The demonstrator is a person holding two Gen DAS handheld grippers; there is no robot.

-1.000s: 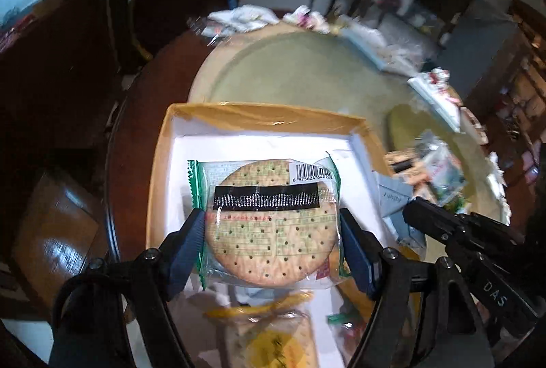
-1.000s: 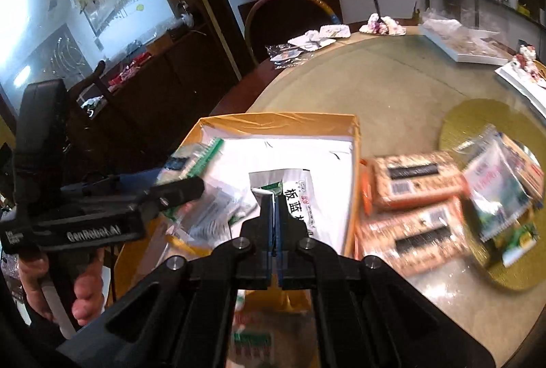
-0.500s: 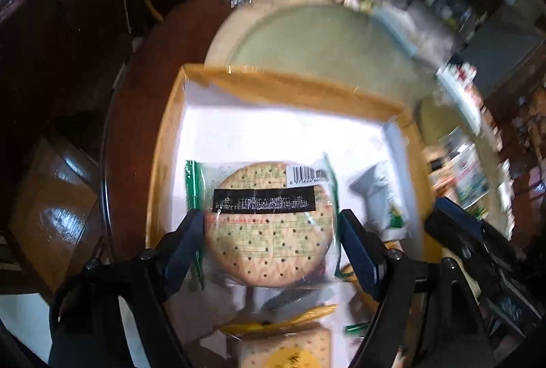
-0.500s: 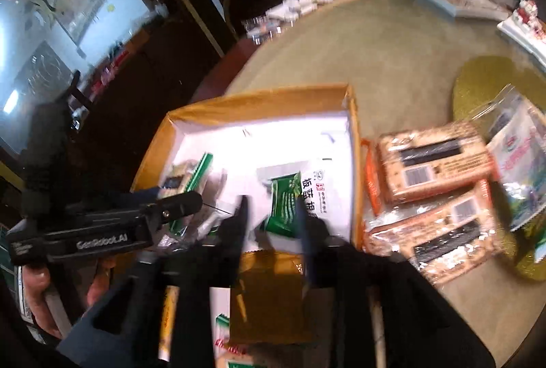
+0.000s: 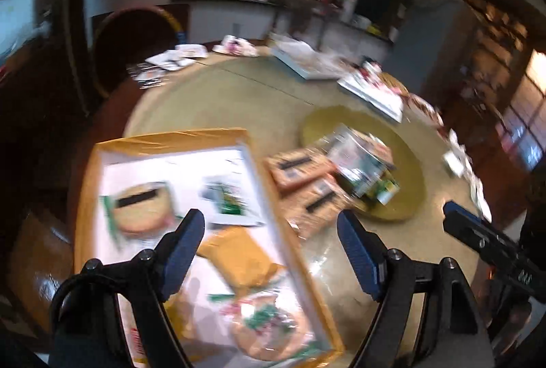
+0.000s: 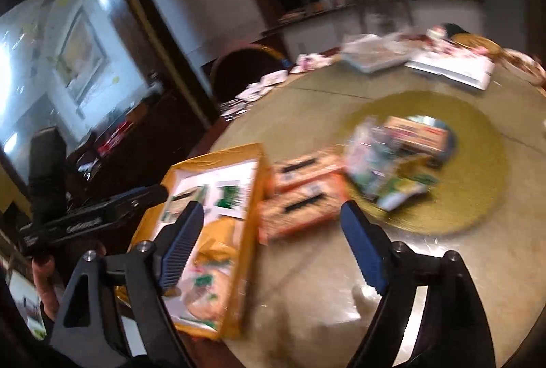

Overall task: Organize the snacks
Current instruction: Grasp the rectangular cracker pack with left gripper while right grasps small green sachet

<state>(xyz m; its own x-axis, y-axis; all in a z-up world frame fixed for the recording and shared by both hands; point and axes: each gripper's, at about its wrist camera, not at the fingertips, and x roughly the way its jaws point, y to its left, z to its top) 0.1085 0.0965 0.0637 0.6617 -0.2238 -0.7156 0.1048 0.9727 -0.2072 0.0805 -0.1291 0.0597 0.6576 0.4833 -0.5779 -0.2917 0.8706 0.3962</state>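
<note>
Both pictures are blurry.

The left gripper (image 5: 271, 248) has its fingers (image 5: 184, 243) spread wide apart, and nothing is between them. It hangs over the near right part of the yellow box (image 5: 85, 197), above the box's right wall.

The right gripper (image 6: 273, 243) has just been opening its fingers (image 6: 361, 243). They now stand wide apart and hold nothing. It hangs over the bare surface (image 6: 307, 282), just right of the box.

The yellow box sits on the left side of the round surface and has a white floor. Inside it, at the far left, lies the round cracker pack (image 5: 141, 207) with a black strip across it. Just right of that lies a white and green packet (image 5: 227, 197). Nearer in the box lie a yellow packet (image 5: 242, 260) and another round cracker pack (image 5: 269, 327).

Right of the box, on the surface, two orange snack packs (image 6: 300, 190) lie side by side, close to the box wall. Farther right, a small heap of mixed snack bags (image 6: 385, 156) sits on a round gold mat (image 6: 471, 170).

In the right wrist view, a hand (image 6: 46, 286) at the far left holds the left gripper's black handle.

At the far side of the surface there are white trays (image 6: 450, 69) and small wrappers (image 5: 170, 60). A dark round chair (image 5: 133, 37) stands behind the surface.
</note>
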